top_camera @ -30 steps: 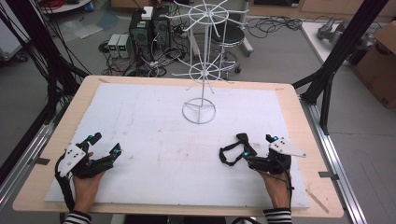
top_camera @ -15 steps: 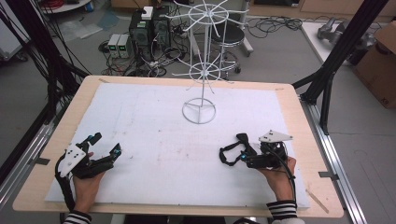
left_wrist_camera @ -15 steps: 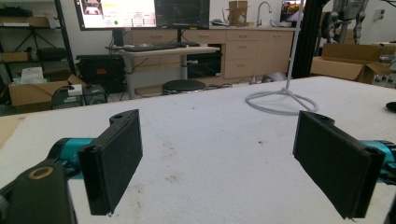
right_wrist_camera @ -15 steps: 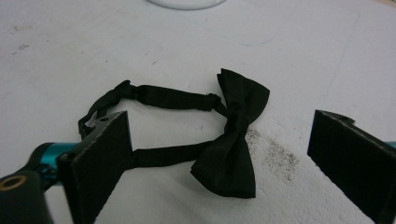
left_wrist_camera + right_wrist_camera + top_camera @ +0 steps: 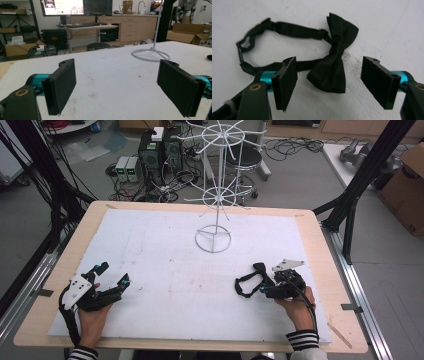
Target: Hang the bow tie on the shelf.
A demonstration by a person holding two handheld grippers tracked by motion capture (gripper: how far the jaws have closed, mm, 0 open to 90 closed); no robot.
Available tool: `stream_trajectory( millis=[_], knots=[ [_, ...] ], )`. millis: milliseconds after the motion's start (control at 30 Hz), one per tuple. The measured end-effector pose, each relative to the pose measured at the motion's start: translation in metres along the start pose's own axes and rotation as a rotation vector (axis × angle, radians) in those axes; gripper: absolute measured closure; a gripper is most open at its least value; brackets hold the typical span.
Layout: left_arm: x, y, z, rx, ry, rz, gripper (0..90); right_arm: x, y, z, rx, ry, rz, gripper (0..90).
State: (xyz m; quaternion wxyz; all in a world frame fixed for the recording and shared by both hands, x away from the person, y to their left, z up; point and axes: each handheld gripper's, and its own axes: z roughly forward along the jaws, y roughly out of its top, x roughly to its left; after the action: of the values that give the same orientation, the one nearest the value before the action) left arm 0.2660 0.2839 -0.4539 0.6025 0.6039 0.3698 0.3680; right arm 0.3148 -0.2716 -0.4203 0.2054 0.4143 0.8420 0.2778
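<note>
Bow tie (image 5: 334, 62), right hand-held gripper (image 5: 329, 82) jaws closing around it

I see: left gripper (image 5: 112, 282) black, teal collars, grey plate | right gripper (image 5: 250, 287) same, black cable | striped cuffs (image 5: 302, 340)

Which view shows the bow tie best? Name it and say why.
The right gripper view: the bow tie lies close up between the open jaws, knot, wings and looped strap all plain. The high view shows it small and dark beside the right gripper. The left gripper view gives nothing clear of it.
</note>
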Motion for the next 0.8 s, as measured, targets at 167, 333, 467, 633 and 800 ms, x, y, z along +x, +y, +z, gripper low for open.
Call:
stream_trajectory(
  millis=[167,333,467,633,800],
  knots=[
    [0.0000,0.0000,-0.0001,0.000,0.000,0.000,16.1,0.0026,0.0004,0.0008,0.025,-0.016,-0.009,41.5],
    [0.0000,0.0000,-0.0001,0.000,0.000,0.000,16.2,0.0029,0.0003,0.0024,0.048,-0.025,-0.004,46.7],
    [0.0001,-0.0001,-0.0001,-0.001,0.000,0.000,16.1,0.0031,0.0008,0.0031,0.059,-0.027,-0.003,53.2],
    [0.0000,0.0000,-0.0001,-0.001,0.000,0.000,16.2,0.0027,0.0011,0.0034,0.067,-0.020,0.013,61.1],
    [0.0000,-0.0001,-0.0001,-0.001,-0.001,0.000,16.2,0.0015,0.0009,0.0033,0.077,-0.008,0.031,74.3]
  ],
)
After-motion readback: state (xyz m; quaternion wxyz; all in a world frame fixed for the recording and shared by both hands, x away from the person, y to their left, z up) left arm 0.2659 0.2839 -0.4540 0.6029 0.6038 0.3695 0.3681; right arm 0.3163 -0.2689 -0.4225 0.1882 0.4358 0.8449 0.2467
